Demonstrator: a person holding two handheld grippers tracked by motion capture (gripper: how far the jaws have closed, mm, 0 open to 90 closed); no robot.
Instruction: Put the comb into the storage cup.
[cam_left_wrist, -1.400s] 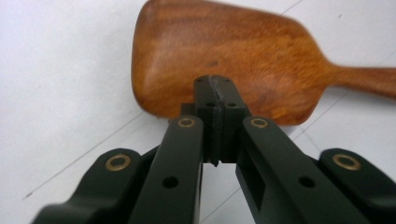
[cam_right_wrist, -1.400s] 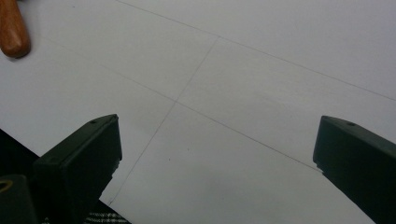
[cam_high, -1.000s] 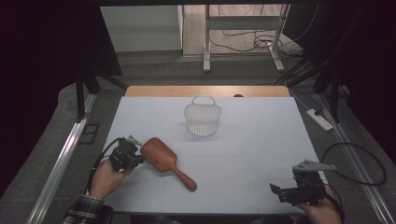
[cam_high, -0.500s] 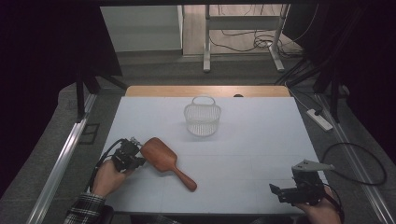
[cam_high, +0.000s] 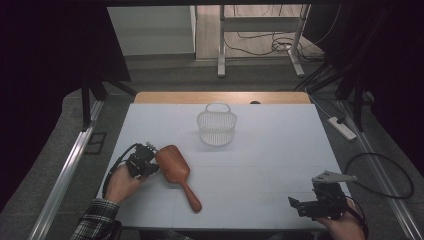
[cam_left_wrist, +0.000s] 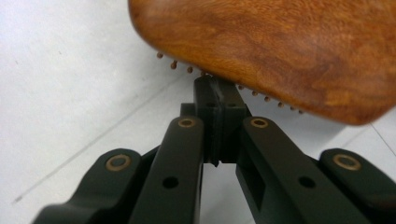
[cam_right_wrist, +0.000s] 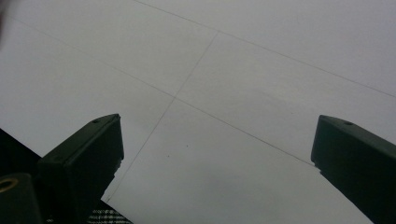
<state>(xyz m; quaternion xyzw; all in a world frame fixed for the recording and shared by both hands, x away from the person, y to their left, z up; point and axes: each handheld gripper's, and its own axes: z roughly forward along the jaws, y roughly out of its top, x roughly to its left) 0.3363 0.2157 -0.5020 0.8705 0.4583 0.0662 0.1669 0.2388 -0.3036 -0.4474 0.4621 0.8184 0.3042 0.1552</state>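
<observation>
A wooden hairbrush (cam_high: 172, 166) lies bristles down on the white table, its handle pointing toward the near edge. My left gripper (cam_high: 150, 167) is at the left rim of the brush head, held by a hand in a plaid sleeve. In the left gripper view its jaws are pressed together, and the left gripper's (cam_left_wrist: 219, 91) tip sits right under the edge of the hairbrush (cam_left_wrist: 280, 46), by the bristle tips, with nothing between the jaws. My right gripper (cam_high: 306, 206) rests at the near right corner of the table. The right gripper's (cam_right_wrist: 217, 135) jaws stand wide apart over bare table.
A white wire basket (cam_high: 216, 129) with a handle stands upright in the middle of the far half of the table (cam_high: 280, 150). Cables trail from both grippers. A power strip (cam_high: 342, 127) lies on the floor to the right.
My left gripper has slid a little to the right, up against the brush head. The brush seems slightly turned, its handle end swung leftward. The right gripper has stayed put.
</observation>
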